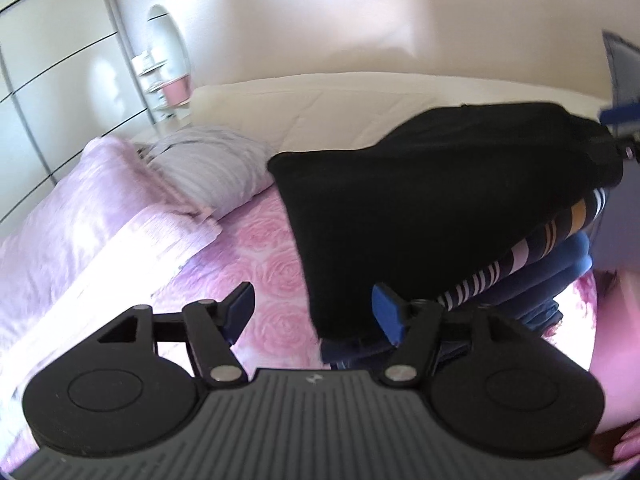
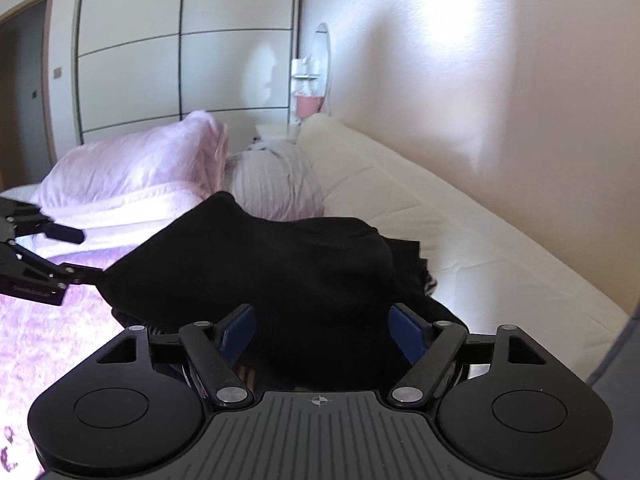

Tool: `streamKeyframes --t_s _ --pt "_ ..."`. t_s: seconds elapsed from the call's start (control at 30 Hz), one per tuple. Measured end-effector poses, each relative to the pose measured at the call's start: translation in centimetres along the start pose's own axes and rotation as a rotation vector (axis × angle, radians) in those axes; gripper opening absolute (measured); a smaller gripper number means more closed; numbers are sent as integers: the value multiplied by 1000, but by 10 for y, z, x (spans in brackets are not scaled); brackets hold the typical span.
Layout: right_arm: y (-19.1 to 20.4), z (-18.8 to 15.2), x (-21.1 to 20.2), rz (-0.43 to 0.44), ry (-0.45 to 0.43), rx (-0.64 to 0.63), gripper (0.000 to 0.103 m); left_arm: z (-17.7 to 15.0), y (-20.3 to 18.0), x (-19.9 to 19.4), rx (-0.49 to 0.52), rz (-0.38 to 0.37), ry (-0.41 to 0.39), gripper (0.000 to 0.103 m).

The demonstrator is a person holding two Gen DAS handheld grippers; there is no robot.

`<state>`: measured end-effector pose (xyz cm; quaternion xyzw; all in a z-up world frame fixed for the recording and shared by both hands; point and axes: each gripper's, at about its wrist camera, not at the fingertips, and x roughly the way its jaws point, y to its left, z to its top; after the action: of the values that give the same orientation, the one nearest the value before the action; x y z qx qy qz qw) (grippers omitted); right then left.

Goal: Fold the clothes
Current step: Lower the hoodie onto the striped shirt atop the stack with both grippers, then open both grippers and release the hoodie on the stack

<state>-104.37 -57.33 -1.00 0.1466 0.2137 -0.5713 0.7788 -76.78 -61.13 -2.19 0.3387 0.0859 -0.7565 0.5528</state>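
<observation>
Black garment [image 1: 420, 208] on top of a stack of folded clothes, sitting on the pink rose-print bedspread [image 1: 256, 264] close to the cream headboard cushion [image 1: 320, 108]. Under it: a striped piece [image 1: 560, 228] w/ white + orange bands, then blue folded stuff [image 1: 560, 276] at the bottom.

Left gripper [image 1: 316, 304] wide open, nothing between the blue pads; right-hand pad just at the stack's near corner, can't tell if touching. Right gripper [image 2: 322, 330] also spread wide, black fabric filling the gap between its pads but not pinched afaict.

Around: pink pillow [image 2: 132, 168] + grey striped pillow [image 2: 272, 184] behind the stack, folded pink blanket [image 1: 80, 216] to the side, white wardrobe [image 2: 180, 52] w/ dark lines, small shelf w/ a pink thing [image 2: 308, 102] by the wall. Black garment blocks most of the right wrist view, so lower layers barely visible there. Left gripper's fingers [image 2: 60, 236] poke in from that view's left edge, next to the garment's edge.
</observation>
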Motion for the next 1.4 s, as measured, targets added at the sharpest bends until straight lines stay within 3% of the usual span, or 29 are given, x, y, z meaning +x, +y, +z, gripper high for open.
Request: streamKeyframes --t_s 0.27,0.43,0.57,0.77,0.97,1.2,1.4 --pt "19 -27 -40 -58 61 110 77 -20 26 -48 -110 -17 -20 76" --pt "61 -34 -70 -138 61 235 77 -47 33 -73 -134 -92 -1 83" --pt "104 -48 -92 -162 80 293 77 -74 43 -99 -156 -125 16 101" --pt "158 -69 -121 -162 127 346 77 -116 59 -139 -190 -159 40 101" --pt "187 -63 -132 -153 124 346 77 -131 69 -162 -256 -153 54 101" --pt "180 -53 -154 -182 111 327 77 -121 37 -175 -265 -164 50 101" --pt "159 -73 -182 -197 159 350 77 -115 -12 -187 -259 -145 53 101"
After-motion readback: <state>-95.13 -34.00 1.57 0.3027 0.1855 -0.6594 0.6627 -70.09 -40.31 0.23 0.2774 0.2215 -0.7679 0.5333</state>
